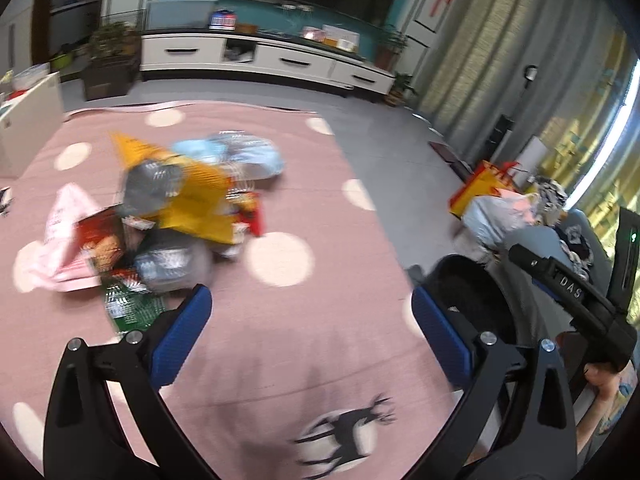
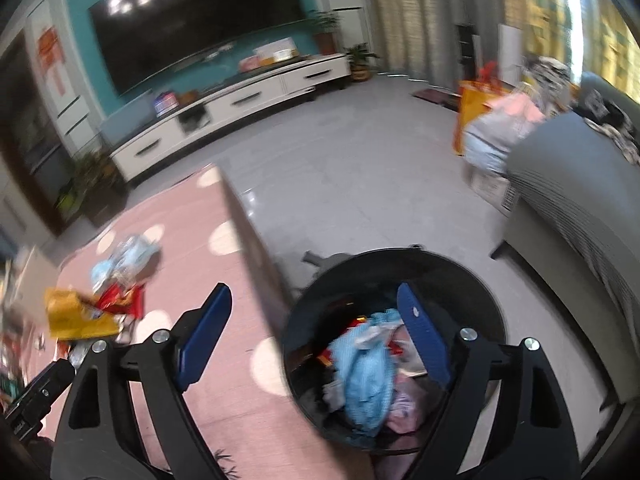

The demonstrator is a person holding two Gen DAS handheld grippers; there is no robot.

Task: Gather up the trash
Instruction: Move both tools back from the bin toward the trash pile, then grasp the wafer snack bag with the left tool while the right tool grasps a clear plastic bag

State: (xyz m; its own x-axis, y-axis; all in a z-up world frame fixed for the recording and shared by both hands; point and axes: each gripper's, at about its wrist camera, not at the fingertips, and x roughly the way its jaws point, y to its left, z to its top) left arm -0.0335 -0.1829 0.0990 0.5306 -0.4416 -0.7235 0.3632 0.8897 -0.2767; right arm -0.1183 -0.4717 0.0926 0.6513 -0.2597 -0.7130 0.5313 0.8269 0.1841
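A heap of trash [image 1: 172,208] lies on the pink dotted cloth [image 1: 304,208]: yellow, silver, red, green and pale blue wrappers, blurred by motion. The heap also shows in the right wrist view [image 2: 100,300]. My left gripper [image 1: 310,312] is open and empty, just right of and nearer than the heap. A black round bin [image 2: 472,276] stands beside the cloth's right edge, with blue, pink and red trash inside [image 2: 368,372]. My right gripper [image 2: 316,308] is open and empty above the bin's left rim. The bin's rim shows in the left wrist view [image 1: 460,268].
A grey sofa [image 2: 568,200] stands right of the bin, with bags [image 2: 496,128] piled behind it. A white TV cabinet [image 1: 264,60] and potted plants [image 1: 108,60] line the far wall. A white box [image 1: 28,120] sits at the left. Grey floor tiles [image 2: 340,160] lie beyond the cloth.
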